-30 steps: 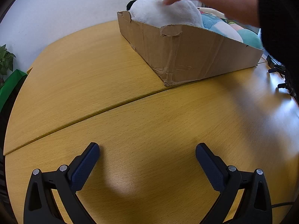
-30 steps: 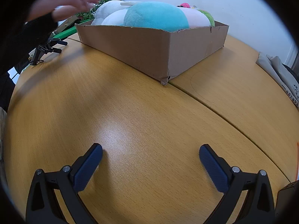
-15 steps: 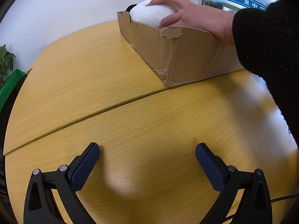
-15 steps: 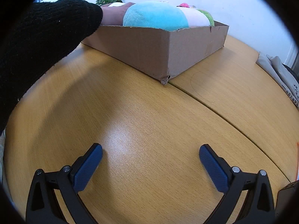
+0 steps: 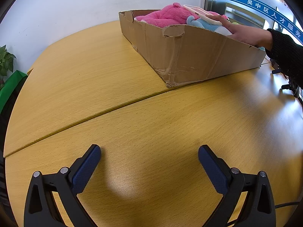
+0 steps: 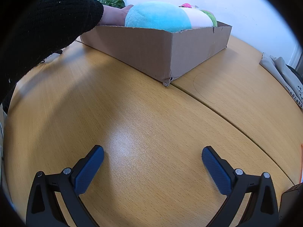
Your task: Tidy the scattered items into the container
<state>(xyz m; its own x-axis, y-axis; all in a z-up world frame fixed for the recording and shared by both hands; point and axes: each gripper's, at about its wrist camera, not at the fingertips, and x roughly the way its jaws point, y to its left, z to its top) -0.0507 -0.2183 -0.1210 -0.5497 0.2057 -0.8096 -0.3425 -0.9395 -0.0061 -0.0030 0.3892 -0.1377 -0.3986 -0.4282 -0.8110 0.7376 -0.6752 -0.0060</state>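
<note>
**Both grippers idle over the table while a bare hand reaches into the toy-filled box**

In the left wrist view, the left gripper [image 5: 149, 157] sits at the bottom of the frame, its two blue-padded black fingers spread wide apart with nothing between them, above the bare yellow wooden tabletop [image 5: 94, 75]. A curved seam crosses the table from lower left toward the centre. In the upper centre and upper right stands the shallow brown cardboard box [image 5: 189, 56], its rim torn and creased, its near corner crumpled right at the seam. Inside it, at the top of the frame, lies a bright pink plush toy [image 5: 166, 16], and just right of it a light blue plush toy [image 5: 206, 23]. A person's hand [image 5: 244, 34] in a black knitted sleeve [image 5: 286, 51] comes in from the right edge and rests over the box's rim, its fingers on a flat pale pink-edged object [image 5: 198, 12] lying over the toys. A green potted plant [image 5: 5, 60] shows at the left edge.

In the right wrist view, the right gripper [image 6: 152, 158] is likewise at the bottom, fingers wide apart and empty, over the same table. The box fills the upper centre; a large turquoise, white and green plush toy [image 6: 162, 17] bulges above its rim. The black sleeve covers the upper left, the hand reaching into the box beside that toy. Folded grey fabric [image 6: 280, 70] lies at the right edge.
</note>
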